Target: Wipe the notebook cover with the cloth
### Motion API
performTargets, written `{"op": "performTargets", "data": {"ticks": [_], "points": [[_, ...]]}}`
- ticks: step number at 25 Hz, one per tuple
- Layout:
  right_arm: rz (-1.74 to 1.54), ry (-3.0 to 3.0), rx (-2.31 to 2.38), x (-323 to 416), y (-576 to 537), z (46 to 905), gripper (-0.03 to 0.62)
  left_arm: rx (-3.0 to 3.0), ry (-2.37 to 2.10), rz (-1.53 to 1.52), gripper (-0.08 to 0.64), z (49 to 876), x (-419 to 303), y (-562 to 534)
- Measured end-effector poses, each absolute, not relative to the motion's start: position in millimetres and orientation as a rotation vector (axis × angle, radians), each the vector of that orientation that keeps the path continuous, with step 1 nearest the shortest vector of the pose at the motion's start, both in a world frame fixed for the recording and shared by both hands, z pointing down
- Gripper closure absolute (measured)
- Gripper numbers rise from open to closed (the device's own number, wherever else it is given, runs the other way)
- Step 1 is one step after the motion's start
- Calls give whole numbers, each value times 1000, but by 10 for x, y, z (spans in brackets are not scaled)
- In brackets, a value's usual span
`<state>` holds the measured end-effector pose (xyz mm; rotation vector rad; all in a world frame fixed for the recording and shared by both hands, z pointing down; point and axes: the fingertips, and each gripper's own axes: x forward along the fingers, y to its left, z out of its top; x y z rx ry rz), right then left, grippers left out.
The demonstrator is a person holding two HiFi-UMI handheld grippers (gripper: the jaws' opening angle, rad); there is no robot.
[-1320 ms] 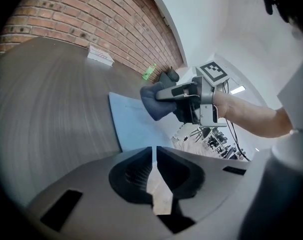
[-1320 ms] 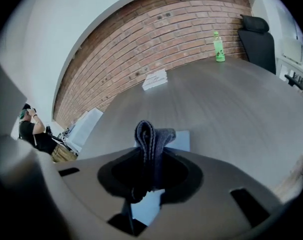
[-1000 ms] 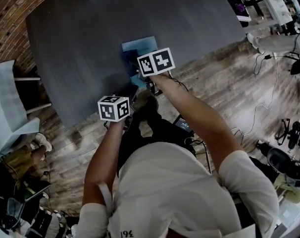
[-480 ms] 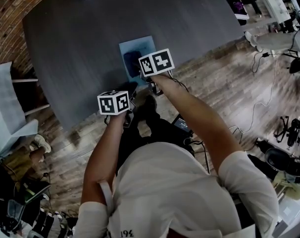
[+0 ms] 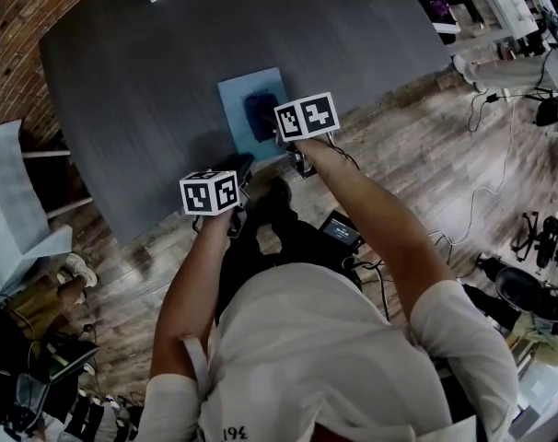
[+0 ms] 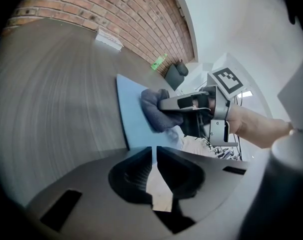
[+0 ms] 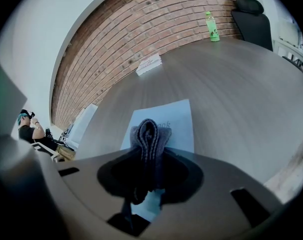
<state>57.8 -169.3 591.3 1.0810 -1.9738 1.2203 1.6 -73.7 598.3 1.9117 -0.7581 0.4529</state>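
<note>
Right claw [image 7: 148, 159] grips the cloth [image 7: 150, 133], which rests on the notebook [image 7: 180, 120] directly under its tips; the notebook's long axis runs ahead of it. Left claw [image 6: 154, 156], shut and empty, hangs farther off, beside the near corner.

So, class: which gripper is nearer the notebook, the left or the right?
Right. The right gripper holds the cloth over the notebook. The left gripper is shut and empty at the table's near edge, short of the notebook.

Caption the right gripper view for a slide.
Folded dark cloth clamped in the right tongs over the light-blue notebook on a dark table, brick wall behind.
</note>
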Motion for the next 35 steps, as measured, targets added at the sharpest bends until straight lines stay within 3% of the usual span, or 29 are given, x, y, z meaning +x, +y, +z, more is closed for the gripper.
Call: {"op": "performTargets", "data": {"ticks": [27,35], "points": [[1051,-1821,1321,1642,-1622,5778,486,1973,-748,453,468,5889,0,-661],[1057,-1910,1333,1498,-1564,5519,486,1997,-770,378,474,5754,-173,-589]]}}
